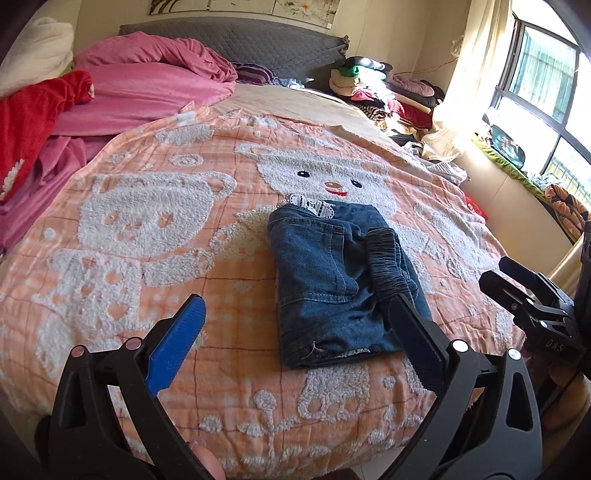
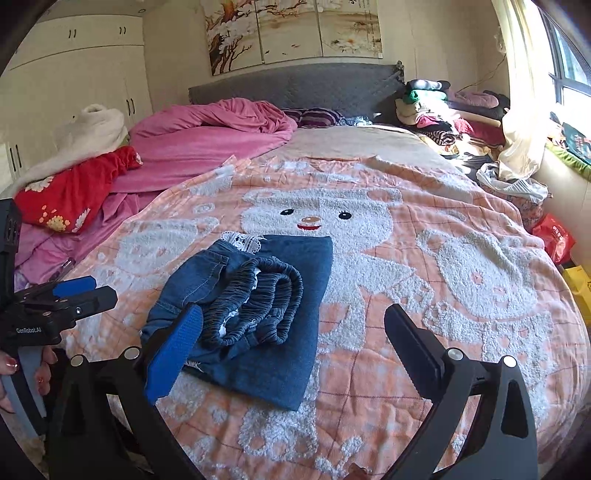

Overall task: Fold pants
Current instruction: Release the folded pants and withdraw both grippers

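while both claws, left gripper [image 1: 295, 328] and right gripper [image 2: 295, 332], gape released, folded pants [image 1: 332, 280] hide their legs.

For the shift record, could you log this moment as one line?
jeans: folded on bear blanket | left gripper: open, empty | right gripper: open, empty

bed [image 2: 369, 147] — blanket [image 2: 406, 280], pants [image 2: 258, 314]

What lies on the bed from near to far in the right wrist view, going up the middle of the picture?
Right gripper → folded jeans → elastic waistband → lace trim → bear face on blanket → beige sheet → grey headboard → wall painting.
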